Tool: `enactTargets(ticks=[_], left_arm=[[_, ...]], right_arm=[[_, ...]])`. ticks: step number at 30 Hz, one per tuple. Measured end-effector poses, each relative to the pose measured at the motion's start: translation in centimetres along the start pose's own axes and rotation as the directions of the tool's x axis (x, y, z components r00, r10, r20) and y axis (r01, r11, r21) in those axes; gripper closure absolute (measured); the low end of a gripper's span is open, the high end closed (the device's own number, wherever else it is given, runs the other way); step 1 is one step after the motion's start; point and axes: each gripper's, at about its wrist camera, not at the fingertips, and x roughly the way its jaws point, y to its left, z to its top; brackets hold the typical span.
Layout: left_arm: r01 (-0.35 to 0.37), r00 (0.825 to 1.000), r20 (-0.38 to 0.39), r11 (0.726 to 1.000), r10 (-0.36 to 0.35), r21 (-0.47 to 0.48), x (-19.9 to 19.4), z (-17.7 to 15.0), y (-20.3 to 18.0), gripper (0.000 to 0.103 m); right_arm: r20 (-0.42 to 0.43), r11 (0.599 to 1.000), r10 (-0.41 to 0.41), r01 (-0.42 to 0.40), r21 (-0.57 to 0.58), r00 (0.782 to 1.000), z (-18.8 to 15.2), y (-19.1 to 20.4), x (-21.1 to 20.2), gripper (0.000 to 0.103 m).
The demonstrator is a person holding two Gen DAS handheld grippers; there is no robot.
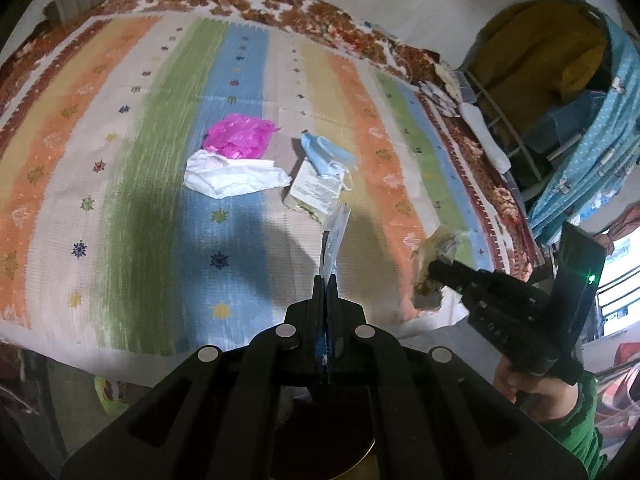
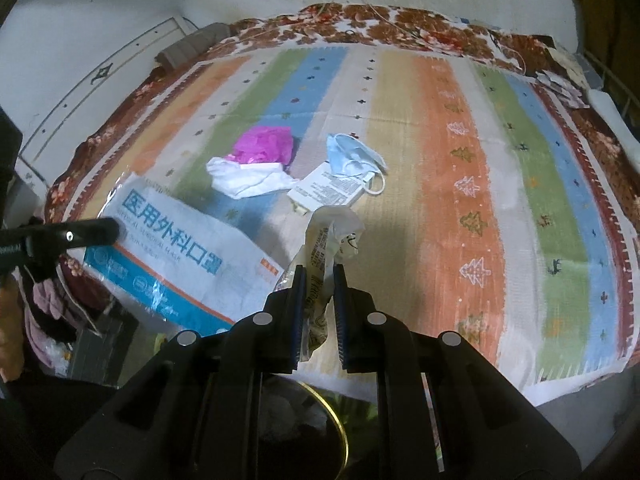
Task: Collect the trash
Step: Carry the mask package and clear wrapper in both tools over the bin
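Four pieces of trash remain on the striped bedspread (image 2: 448, 184), grouped near its middle. Leftmost is a white crumpled tissue (image 1: 234, 176), with a pink plastic bag (image 1: 240, 136) touching its far edge. Just to the right lies a small printed carton (image 1: 314, 192), and a blue face mask (image 1: 326, 156) rests partly on top of that carton, its ear loop trailing off the right side.

My left gripper (image 1: 327, 280) has its jaws fully closed on the edge of a mask packet (image 2: 172, 264). The packet is a flat plastic pouch with blue print, held clear of the bedspread at the near left edge of the bed. From the left wrist view it shows edge-on.

My right gripper (image 2: 319, 270) has its jaws at a narrow gap, clamped on a crumpled wrapper (image 2: 328, 236). The wrapper is pale with dark print, and it stands up above the fingertips, lifted off the bedspread near the front edge.

Beneath both grippers, below the bed edge, a dark round bin with a gold rim (image 2: 340, 432) is partly visible.
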Motion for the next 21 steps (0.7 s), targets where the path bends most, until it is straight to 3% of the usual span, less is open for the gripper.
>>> enactTargets(ticks=[21], left_arm=[[-0.039,0.998,0.05,0.997,0.036,0.062,-2.9,-7.5,-2.9,0.103]], right_arm=[[0.027,0.996,0.047,-0.045,-0.081,0.999,-7.1,3.8,-4.1,0.091]])
